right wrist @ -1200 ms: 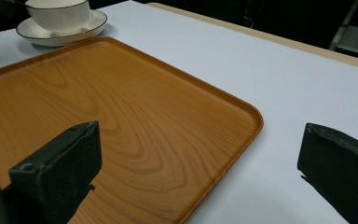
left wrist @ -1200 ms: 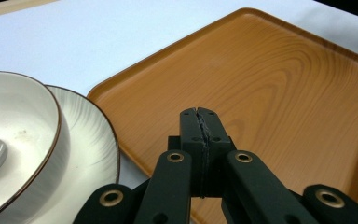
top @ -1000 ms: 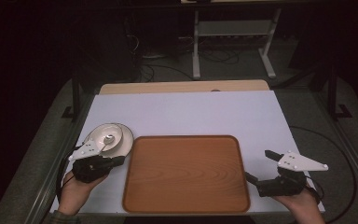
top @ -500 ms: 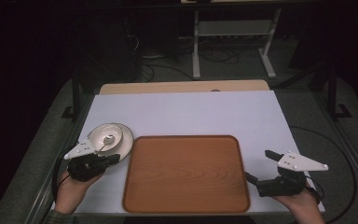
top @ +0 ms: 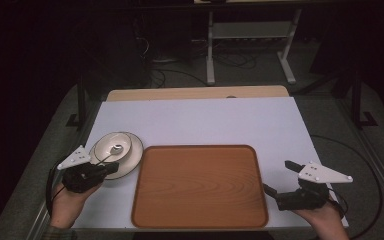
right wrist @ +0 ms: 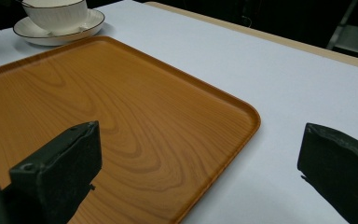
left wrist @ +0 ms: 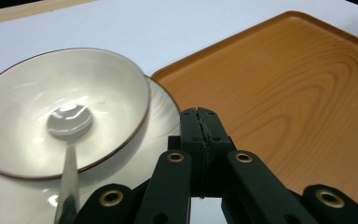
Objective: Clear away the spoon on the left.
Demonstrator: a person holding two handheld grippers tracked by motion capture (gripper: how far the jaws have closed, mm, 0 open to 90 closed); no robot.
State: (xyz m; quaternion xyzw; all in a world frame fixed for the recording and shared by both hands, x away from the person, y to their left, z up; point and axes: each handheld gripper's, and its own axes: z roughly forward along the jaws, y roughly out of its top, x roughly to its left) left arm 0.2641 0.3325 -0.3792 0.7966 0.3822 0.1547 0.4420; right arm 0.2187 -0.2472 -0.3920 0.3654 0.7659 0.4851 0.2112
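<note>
Left gripper view: left tongs (left wrist: 199,122) pressed shut, empty, bowl (left wrist: 37,100) just beside, spoon (left wrist: 69,140) handle pointing back; right tongs (right wrist: 196,163) wide, well apart.

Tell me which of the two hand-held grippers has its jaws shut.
The left hand-held gripper, beside the bowl with the spoon: its jaws meet with nothing between them. The right hand-held gripper stands wide open over the tray's corner.

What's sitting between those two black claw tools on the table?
In the high view, a bare wooden tray lies between the left gripper and right gripper.
</note>
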